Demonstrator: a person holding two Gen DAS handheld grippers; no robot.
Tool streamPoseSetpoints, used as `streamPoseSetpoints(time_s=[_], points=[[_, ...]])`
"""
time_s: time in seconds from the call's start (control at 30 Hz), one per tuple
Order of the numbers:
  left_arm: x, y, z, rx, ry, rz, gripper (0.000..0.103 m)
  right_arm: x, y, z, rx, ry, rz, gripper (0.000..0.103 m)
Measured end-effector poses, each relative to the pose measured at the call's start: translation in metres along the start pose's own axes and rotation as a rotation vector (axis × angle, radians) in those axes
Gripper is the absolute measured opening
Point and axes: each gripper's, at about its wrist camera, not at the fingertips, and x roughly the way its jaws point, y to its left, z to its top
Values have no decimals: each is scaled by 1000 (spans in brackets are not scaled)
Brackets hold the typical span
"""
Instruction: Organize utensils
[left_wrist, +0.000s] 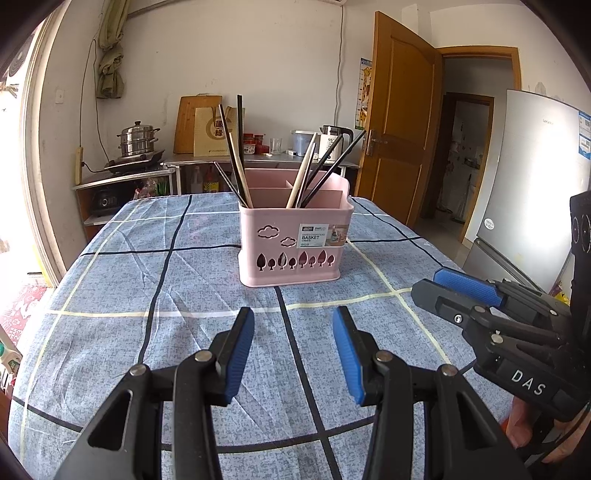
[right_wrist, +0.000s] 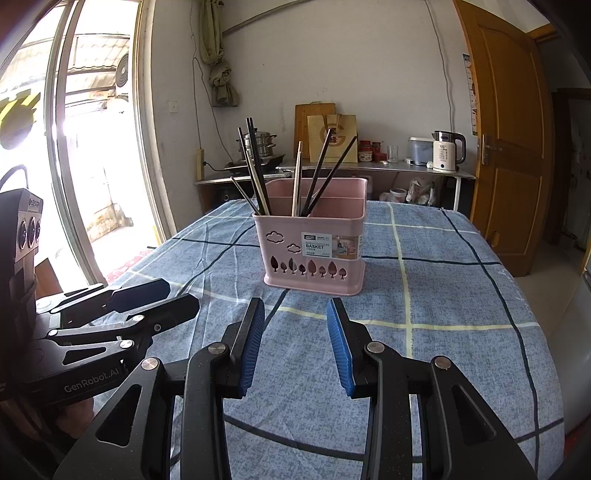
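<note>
Chopsticks (left_wrist: 236, 162), dark and pale, stand tilted in a pink divided basket (left_wrist: 291, 243) mid-bench (left_wrist: 147, 302) on blue checked cloth. Left hand-held gripper (left_wrist: 293, 347): jaws apart, nothing between. Right hand-held gripper (right_wrist: 295, 343): likewise released, empty, near the basket.

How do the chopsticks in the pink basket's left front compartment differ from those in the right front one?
The left chopsticks lean left and are mostly dark; the right chopsticks lean right and include a plainly pale one beside dark ones. The left bundle is tight and reaches higher; the right bundle fans out. Both stand tips-down in the pink basket, untouched by either gripper.
</note>
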Motion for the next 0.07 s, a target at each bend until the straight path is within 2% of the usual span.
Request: streamPoseSetpoints(time_s=[0.07], points=[[0, 1, 0, -5, 1, -1, 46, 0, 0, 0, 1, -1, 0, 36]])
